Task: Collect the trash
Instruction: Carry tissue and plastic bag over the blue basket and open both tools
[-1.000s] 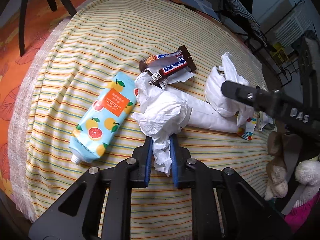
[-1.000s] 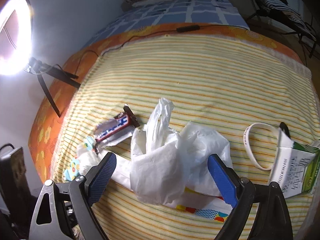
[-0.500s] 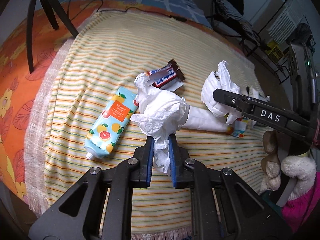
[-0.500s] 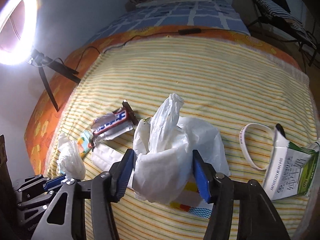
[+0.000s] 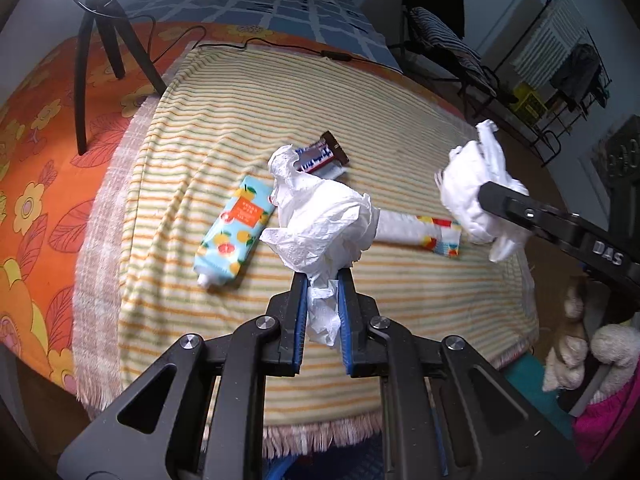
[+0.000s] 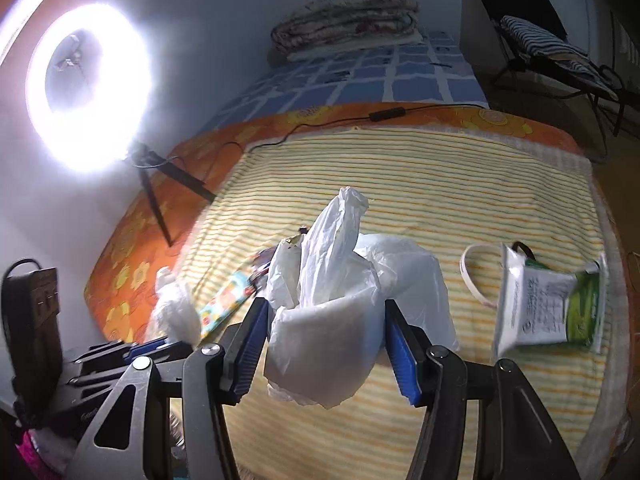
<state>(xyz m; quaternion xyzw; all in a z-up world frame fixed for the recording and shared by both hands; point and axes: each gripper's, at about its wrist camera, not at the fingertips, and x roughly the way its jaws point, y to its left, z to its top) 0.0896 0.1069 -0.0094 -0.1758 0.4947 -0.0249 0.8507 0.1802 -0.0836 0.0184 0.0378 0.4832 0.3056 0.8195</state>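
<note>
My left gripper (image 5: 323, 276) is shut on a crumpled white tissue (image 5: 320, 220), held up above the striped blanket (image 5: 224, 92). My right gripper (image 6: 324, 312) is shut on a white plastic bag (image 6: 340, 280), its blue pads pressing both sides, and the bag hangs clear of the blanket. On the blanket lie a fruit-print tube (image 5: 236, 224), a candy bar wrapper (image 5: 320, 156) and a long white packet with a colourful end (image 5: 420, 232). A green and white carton (image 6: 548, 308) and a white wristband (image 6: 476, 276) lie to the right.
The blanket covers a bed with an orange floral sheet (image 5: 36, 152). A lit ring light (image 6: 88, 88) on a tripod (image 5: 104, 32) stands at the left, with a cable (image 6: 320, 124) along the blanket's far edge. A plush toy (image 5: 580, 344) sits off the near right corner.
The right jaws closed on the plastic bag and lifted it off the blanket. The left gripper rose with the tissue, so the bed looks farther away in both views.
</note>
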